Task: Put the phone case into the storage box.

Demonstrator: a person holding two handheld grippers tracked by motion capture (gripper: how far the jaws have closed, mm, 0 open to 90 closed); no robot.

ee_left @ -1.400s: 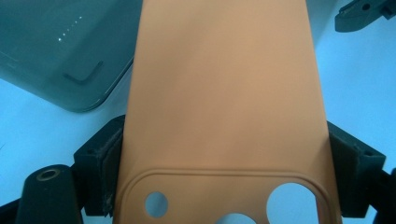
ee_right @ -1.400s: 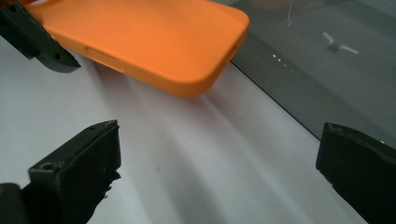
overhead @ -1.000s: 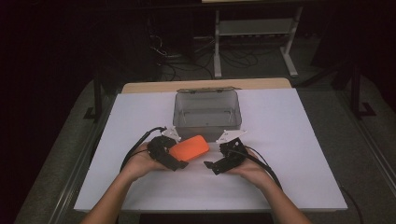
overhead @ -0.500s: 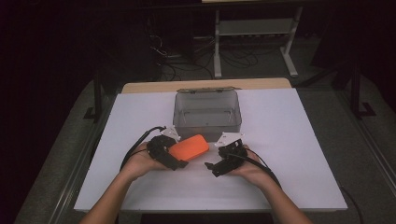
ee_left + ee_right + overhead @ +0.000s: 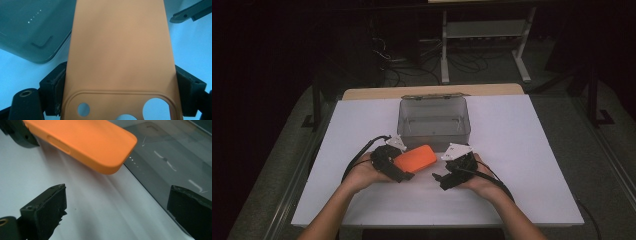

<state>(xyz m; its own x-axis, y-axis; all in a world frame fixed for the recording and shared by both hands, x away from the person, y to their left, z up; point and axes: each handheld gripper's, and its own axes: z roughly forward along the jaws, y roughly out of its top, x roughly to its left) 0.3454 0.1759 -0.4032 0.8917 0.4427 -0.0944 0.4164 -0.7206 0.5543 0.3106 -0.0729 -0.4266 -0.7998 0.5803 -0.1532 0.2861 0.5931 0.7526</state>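
Nothing's budged since a second ago: my left tool [image 5: 120,82] stays clamped on the orange phone case [image 5: 414,158], just in front of the box [image 5: 434,120]; right tool [image 5: 120,212] wide open, empty.

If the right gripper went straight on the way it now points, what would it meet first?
Probably the orange phone case clamped in the left gripper; its free end hangs ahead of the open right gripper. Depth is unclear: it might pass under the case and meet the grey box wall instead.
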